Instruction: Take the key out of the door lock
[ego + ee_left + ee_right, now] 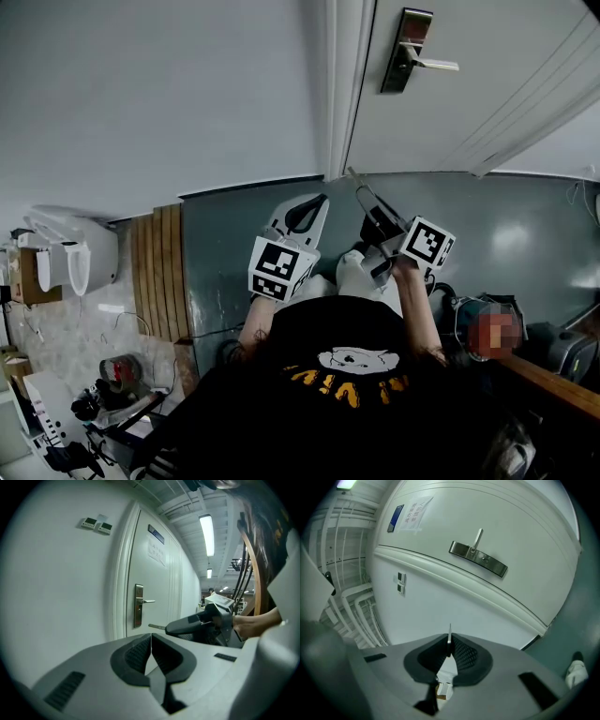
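pinching the key (449, 633), blade apparently jutting forward, right tongs (450, 648); left tongs (151, 640) pressed together, empty

Grey floor (525, 244); wooden slat panel (157, 272) along left edge.

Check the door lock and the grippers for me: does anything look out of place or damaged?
Nothing looks damaged or askew. The key is not in the door lock: it sits pinched between the fingers of the right gripper, blade poking past the tips, clear of the lock. The left gripper is shut and empty.
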Action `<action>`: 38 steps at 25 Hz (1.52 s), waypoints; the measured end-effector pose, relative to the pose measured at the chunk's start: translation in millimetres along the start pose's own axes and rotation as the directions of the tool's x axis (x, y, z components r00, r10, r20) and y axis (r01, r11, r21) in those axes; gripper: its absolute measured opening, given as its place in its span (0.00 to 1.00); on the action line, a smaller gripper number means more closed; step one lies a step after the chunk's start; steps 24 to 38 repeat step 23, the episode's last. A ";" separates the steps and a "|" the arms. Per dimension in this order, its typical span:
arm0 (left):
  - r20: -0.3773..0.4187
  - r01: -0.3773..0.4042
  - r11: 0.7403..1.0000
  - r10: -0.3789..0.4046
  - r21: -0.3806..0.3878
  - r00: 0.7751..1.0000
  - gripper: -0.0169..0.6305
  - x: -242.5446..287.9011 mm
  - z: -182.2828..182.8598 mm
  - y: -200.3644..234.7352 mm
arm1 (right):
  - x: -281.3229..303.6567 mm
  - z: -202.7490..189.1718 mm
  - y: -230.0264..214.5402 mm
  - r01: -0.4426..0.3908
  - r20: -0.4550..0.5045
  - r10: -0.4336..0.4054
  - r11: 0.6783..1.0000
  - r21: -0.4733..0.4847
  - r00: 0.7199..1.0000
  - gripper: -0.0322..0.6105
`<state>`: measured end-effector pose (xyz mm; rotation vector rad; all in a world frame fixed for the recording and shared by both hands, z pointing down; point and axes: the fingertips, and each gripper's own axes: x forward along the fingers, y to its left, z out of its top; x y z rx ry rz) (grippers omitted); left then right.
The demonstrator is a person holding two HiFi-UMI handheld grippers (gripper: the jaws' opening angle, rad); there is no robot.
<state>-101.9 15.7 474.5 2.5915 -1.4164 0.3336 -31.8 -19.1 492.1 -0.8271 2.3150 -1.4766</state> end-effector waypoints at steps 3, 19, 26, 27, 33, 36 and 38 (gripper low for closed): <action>0.006 0.002 1.000 -0.002 0.005 1.000 0.04 -5.4 -0.7 -2.7 | -0.8 -3.5 6.2 -0.013 -0.001 0.013 1.000 -0.012 1.000 0.08; 0.016 0.000 1.000 0.000 0.015 1.000 0.04 -33.0 -11.6 -14.2 | -12.3 -25.2 15.4 -0.003 -0.008 0.003 1.000 -0.029 1.000 0.08; 0.019 -0.001 1.000 0.001 0.012 1.000 0.04 -35.9 -11.5 -14.8 | -12.0 -24.1 17.0 -0.016 -0.009 0.016 0.999 -0.050 1.000 0.08; 0.019 -0.001 1.000 0.001 0.012 1.000 0.04 -35.9 -11.5 -14.8 | -12.0 -24.1 17.0 -0.016 -0.009 0.016 0.999 -0.050 1.000 0.08; 0.019 -0.001 1.000 0.001 0.012 1.000 0.04 -35.9 -11.5 -14.8 | -12.0 -24.1 17.0 -0.016 -0.009 0.016 0.999 -0.050 1.000 0.08; 0.019 -0.001 1.000 0.001 0.012 1.000 0.04 -35.9 -11.5 -14.8 | -12.0 -24.1 17.0 -0.016 -0.009 0.016 0.999 -0.050 1.000 0.08; 0.019 -0.001 1.000 0.001 0.012 1.000 0.04 -35.9 -11.5 -14.8 | -12.0 -24.1 17.0 -0.016 -0.009 0.016 0.999 -0.050 1.000 0.08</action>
